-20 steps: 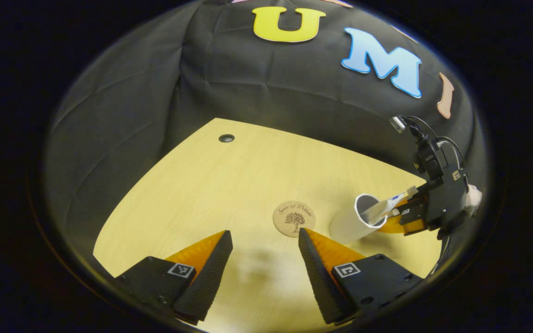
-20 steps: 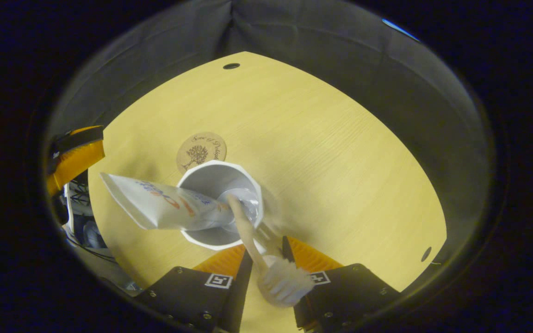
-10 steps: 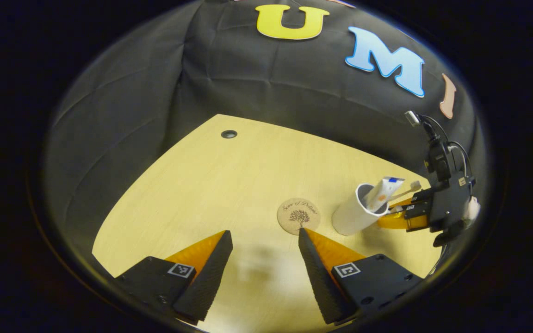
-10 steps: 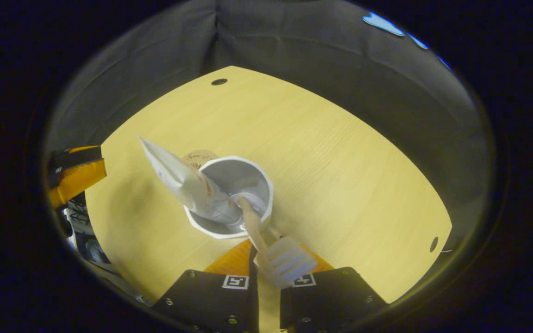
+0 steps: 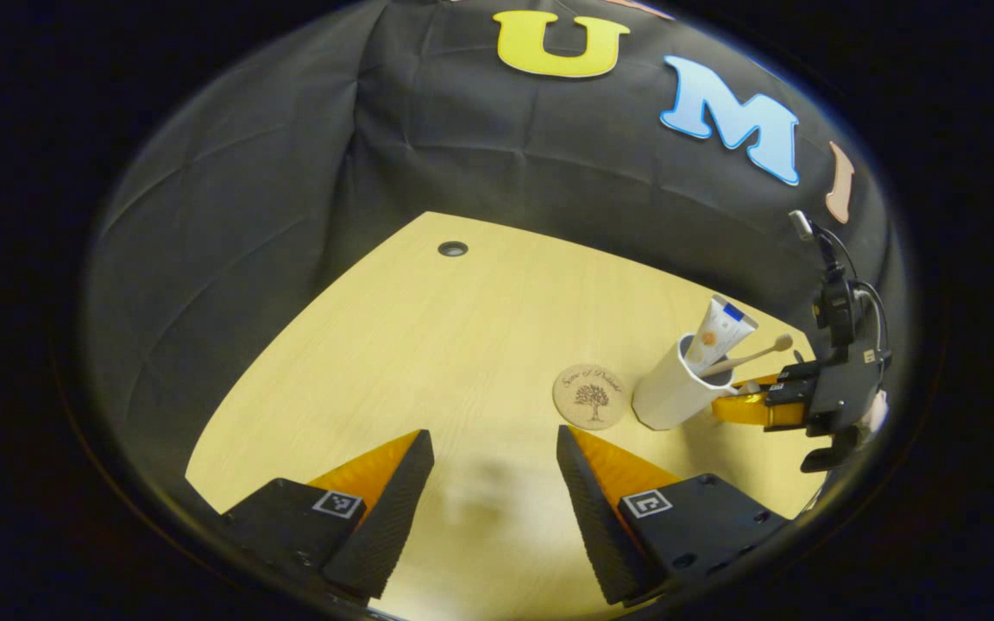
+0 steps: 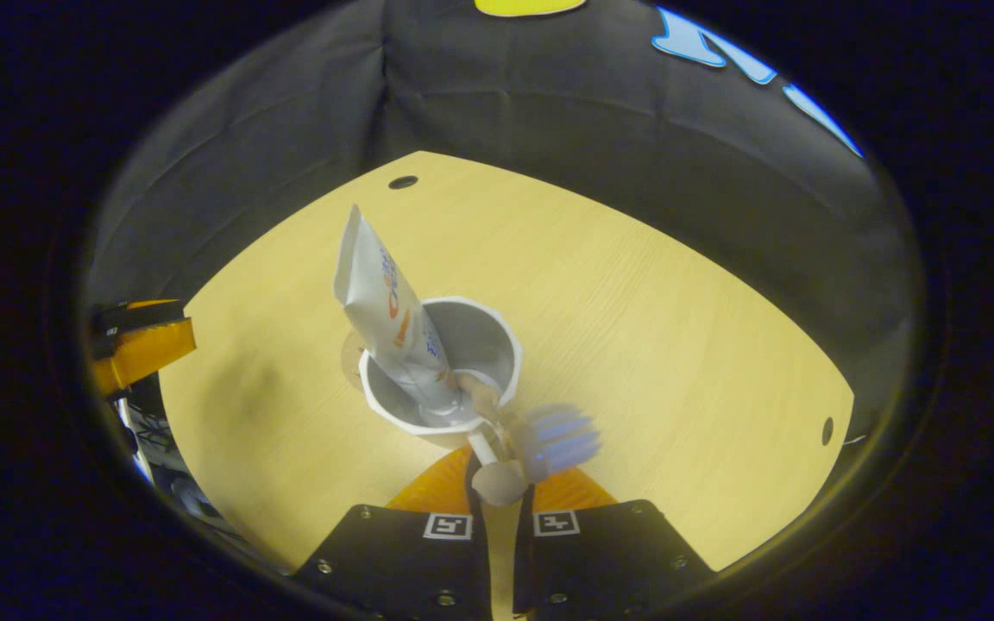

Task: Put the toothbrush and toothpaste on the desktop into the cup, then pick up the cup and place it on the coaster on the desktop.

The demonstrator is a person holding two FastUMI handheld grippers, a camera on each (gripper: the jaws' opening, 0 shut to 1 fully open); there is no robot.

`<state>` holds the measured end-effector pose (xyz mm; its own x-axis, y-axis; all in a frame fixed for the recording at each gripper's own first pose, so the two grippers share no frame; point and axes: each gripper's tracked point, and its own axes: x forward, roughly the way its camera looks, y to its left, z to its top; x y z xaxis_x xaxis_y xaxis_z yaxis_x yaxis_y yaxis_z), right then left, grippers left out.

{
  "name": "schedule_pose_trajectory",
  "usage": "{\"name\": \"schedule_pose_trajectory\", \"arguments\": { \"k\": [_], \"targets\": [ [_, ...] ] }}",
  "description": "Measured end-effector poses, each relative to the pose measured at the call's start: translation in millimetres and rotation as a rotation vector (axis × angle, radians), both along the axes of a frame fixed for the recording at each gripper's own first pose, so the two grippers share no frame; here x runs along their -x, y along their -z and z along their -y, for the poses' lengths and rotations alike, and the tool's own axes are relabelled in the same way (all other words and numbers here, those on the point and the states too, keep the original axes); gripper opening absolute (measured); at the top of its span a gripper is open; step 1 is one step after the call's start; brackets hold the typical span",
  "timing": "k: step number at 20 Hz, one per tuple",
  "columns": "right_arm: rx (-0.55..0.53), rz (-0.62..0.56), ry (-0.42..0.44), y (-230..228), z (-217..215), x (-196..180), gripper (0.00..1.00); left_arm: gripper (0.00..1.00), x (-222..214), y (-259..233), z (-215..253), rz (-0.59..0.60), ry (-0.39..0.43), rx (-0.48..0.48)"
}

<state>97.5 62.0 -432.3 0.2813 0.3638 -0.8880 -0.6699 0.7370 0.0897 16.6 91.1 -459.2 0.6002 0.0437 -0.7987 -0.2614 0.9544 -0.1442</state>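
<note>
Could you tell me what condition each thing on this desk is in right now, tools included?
Cup: upright on the desk, beside the coaster.
Toothpaste: standing in the cup, leaning.
Toothbrush: in the cup, bristles up.
Coaster: flat, bare.
Left tool: open, holding nothing.
Right tool: fingers nearly together at the cup's side.

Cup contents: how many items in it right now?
2. The toothpaste stands tilted in the cup, crimped end up. The toothbrush leans over the near rim, bristle end out toward the right claw.
</note>
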Motion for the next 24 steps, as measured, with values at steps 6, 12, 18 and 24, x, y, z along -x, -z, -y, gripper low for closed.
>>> {"name": "schedule_pose_trajectory", "arguments": {
  "k": [6, 12, 18, 24],
  "targets": [
    [-0.062, 0.055, 0.054, -22.5, -24.9, -5.4, 0.10, 0.97, 6.5, 2.9, -3.9, 0.001, 0.023, 0.007],
    [-0.093, 0.081, 0.110, -23.1, -34.4, -4.9, 0.04, 0.97, 8.5, 3.8, -18.6, -0.001, 0.015, 0.009],
    [-0.199, 0.226, 0.238, -30.6, -39.6, -3.4, 0.04, 0.94, 17.3, 6.3, -27.8, -0.006, 0.037, -0.041],
    [-0.368, 0.468, 0.294, -30.5, -42.3, -2.4, 0.04, 0.94, 11.4, 42.3, -14.5, 0.068, 0.130, -0.097]
  ]
}}
